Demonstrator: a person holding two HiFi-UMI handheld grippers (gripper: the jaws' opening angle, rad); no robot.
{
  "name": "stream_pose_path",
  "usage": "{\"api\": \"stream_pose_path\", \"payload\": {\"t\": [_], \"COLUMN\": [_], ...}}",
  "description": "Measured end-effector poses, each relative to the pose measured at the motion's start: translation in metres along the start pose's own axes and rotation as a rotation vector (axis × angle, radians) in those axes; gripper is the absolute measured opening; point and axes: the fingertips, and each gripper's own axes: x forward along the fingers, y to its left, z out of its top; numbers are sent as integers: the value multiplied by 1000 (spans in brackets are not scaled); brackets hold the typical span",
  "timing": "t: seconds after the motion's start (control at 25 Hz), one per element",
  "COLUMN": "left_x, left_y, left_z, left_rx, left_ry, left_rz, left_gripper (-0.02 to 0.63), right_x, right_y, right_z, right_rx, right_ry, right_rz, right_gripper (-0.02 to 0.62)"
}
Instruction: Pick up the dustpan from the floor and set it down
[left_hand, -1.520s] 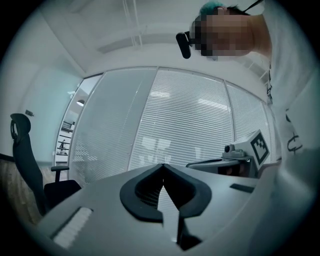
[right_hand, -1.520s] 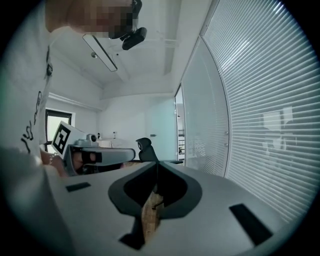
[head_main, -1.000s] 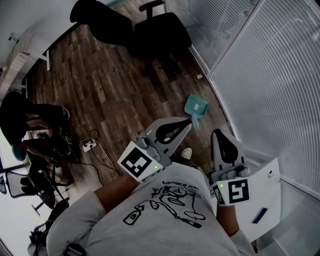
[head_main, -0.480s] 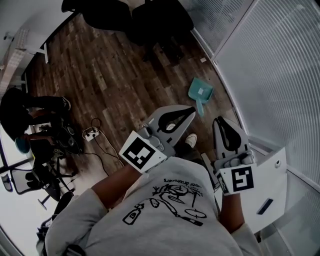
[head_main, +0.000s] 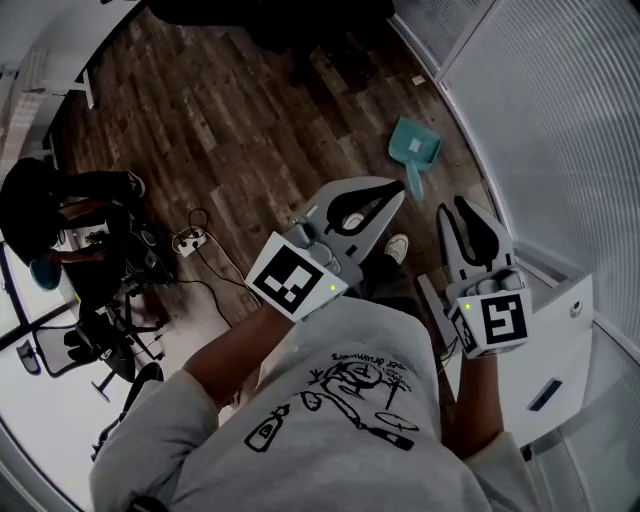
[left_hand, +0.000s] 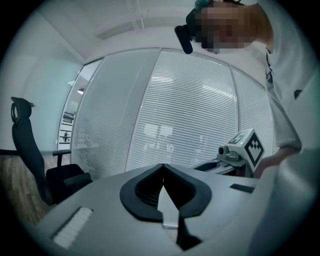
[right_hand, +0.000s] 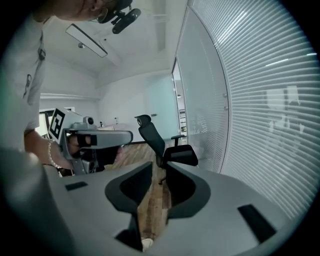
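The teal dustpan lies on the dark wood floor near the glass wall, its handle pointing toward me. It shows only in the head view. My left gripper hangs in the air short of the handle's end, with its jaws shut and empty. My right gripper is to the right of the dustpan and nearer to me. Its jaws are opening, with a narrow gap and only floor showing between them. Neither gripper touches the dustpan.
A glass wall with blinds runs along the right, with a white ledge below it. A black office chair stands ahead. A seated person and a cable with a power strip are at the left. My shoe is under the grippers.
The dustpan has slid up the head view and the chairs have left its top edge. Both grippers are held lower and lean further over the floor.
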Motion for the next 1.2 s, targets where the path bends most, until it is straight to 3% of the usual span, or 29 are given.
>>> {"api": "stream_pose_path", "payload": {"t": [0.92, 1.2], "left_x": [42, 44], "left_y": [51, 67], "left_z": [-149, -190], "left_rx": [-12, -56], "left_ry": [104, 130], "left_rz": [41, 45], "left_gripper": [2, 2], "right_x": [103, 135], "right_y": [-41, -44], "right_z": [-177, -227], "right_rx": [74, 90], "right_ry": [219, 305], "right_rz": [19, 20], "right_gripper": [127, 156]}}
